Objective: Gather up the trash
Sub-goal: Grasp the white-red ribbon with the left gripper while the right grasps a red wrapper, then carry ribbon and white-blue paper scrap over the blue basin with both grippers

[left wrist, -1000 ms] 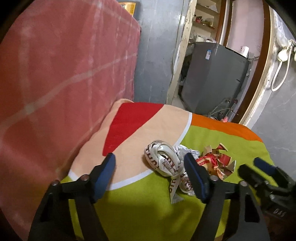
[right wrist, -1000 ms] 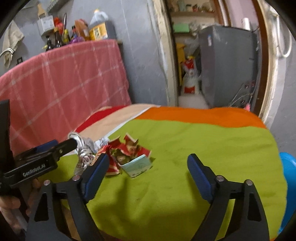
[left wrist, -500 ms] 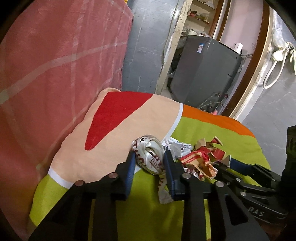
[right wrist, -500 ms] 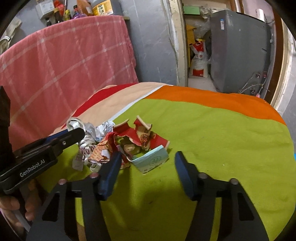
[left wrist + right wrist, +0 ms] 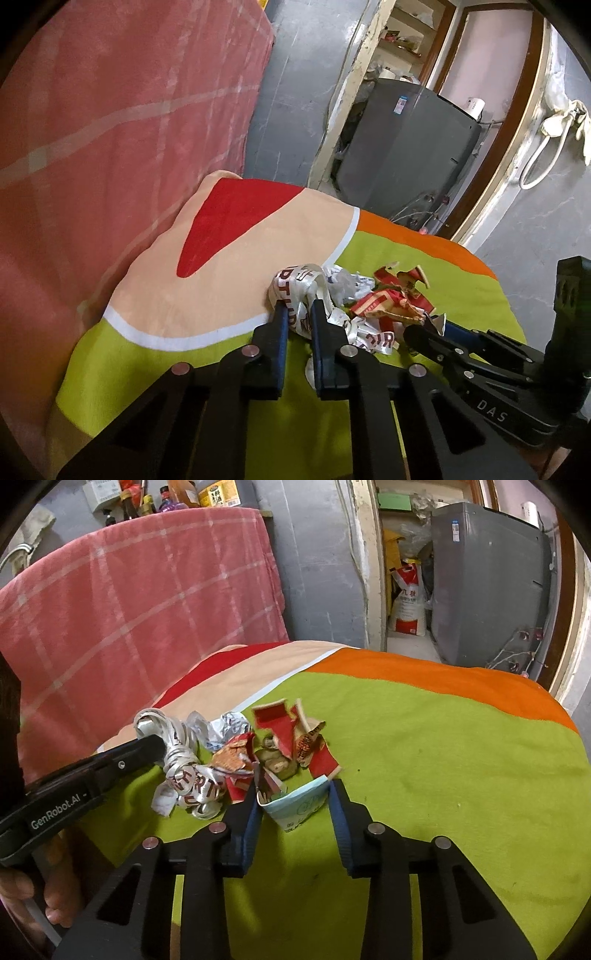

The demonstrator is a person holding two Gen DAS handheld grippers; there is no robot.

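**Both grippers closing on the litter pile**

Nearest in the left wrist view, the left gripper [image 5: 298, 314] has its jaws closing on the white printed ribbon [image 5: 295, 291], which sits bunched between the blue pads [image 5: 281, 325] and looks already pinched. In the right wrist view the right gripper [image 5: 293, 797] is closing too, with the pale blue paper packet [image 5: 299, 805] between its pads; the left pad appears to touch the packet's edge, the right one sits at its corner, so the grip looks partial, not firm.

Just beyond both sets of fingers lies the rest of the trash on the green part of the bedspread [image 5: 424, 757]: crumpled white paper [image 5: 225, 725] and torn red cardboard scraps [image 5: 284, 731], all heaped together and touching.

To do this step well, I would finish both squeezes before lifting, since the ribbon trails loose loops and the packet is thin and could slip out sideways. Lift slowly and straight up, watching whether red scraps cling to either load.

Farther off stand a pink checked cloth [image 5: 140, 602], a grey wall and a grey appliance [image 5: 487, 583] past the doorway
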